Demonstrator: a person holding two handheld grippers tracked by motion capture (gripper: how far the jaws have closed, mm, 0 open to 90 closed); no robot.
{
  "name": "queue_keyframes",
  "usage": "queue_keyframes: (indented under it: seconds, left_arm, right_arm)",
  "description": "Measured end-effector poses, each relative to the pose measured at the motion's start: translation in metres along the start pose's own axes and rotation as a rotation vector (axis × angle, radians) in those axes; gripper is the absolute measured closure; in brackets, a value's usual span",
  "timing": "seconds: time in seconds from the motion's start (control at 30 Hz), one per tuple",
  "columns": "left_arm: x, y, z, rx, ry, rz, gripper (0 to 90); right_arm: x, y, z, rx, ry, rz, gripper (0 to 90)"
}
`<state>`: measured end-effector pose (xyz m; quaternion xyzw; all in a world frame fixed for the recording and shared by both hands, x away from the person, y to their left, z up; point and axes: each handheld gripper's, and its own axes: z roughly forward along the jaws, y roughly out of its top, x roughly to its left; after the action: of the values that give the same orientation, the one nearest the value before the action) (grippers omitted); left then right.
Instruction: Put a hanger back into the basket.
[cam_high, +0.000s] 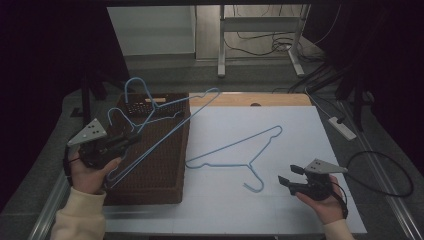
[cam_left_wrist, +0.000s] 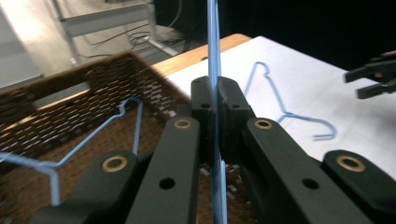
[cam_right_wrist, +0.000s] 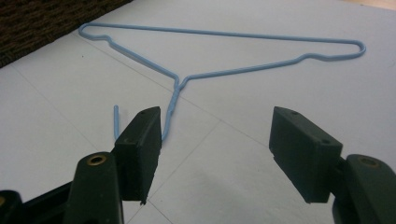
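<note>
My left gripper (cam_high: 134, 139) (cam_left_wrist: 215, 93) is shut on the thin wire of a blue hanger (cam_high: 165, 135) (cam_left_wrist: 214, 42). It holds that hanger tilted above a brown wicker basket (cam_high: 155, 175) (cam_left_wrist: 70, 79) at the table's left. A second blue hanger (cam_left_wrist: 138, 126) rests inside the basket. A third blue wire hanger (cam_high: 235, 145) (cam_right_wrist: 224, 33) (cam_left_wrist: 280, 107) lies flat on the white sheet (cam_high: 300, 140), hook toward the near side. My right gripper (cam_high: 286, 173) (cam_right_wrist: 217, 116) (cam_left_wrist: 373, 77) hovers open just behind that hook, with nothing between its jaws.
The white sheet covers most of the table, with a strip of wooden tabletop (cam_high: 250, 98) showing at its far edge. A white power strip (cam_high: 342, 127) and loose black cables (cam_high: 385, 175) lie off the table's right side. A metal frame (cam_high: 260, 45) stands on the floor behind.
</note>
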<state>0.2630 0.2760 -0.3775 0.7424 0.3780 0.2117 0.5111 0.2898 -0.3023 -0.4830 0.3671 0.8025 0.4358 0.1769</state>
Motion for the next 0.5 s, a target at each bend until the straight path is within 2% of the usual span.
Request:
queue_keyframes:
  seconds: [0.17,0.33,0.5]
  left_arm:
    - [0.019,-0.010,-0.005,0.008,0.050,-0.035,87.0]
    - [0.036,-0.021,-0.007,0.041,0.091,-0.068,87.0]
    - [0.047,-0.028,-0.011,0.055,0.128,-0.088,87.0]
  right_arm:
    - [0.001,0.000,0.002,0.008,0.002,-0.006,35.7]
    - [0.000,0.000,0.002,0.006,-0.003,-0.001,35.6]
    - [0.001,0.000,0.002,0.012,0.001,-0.005,35.3]
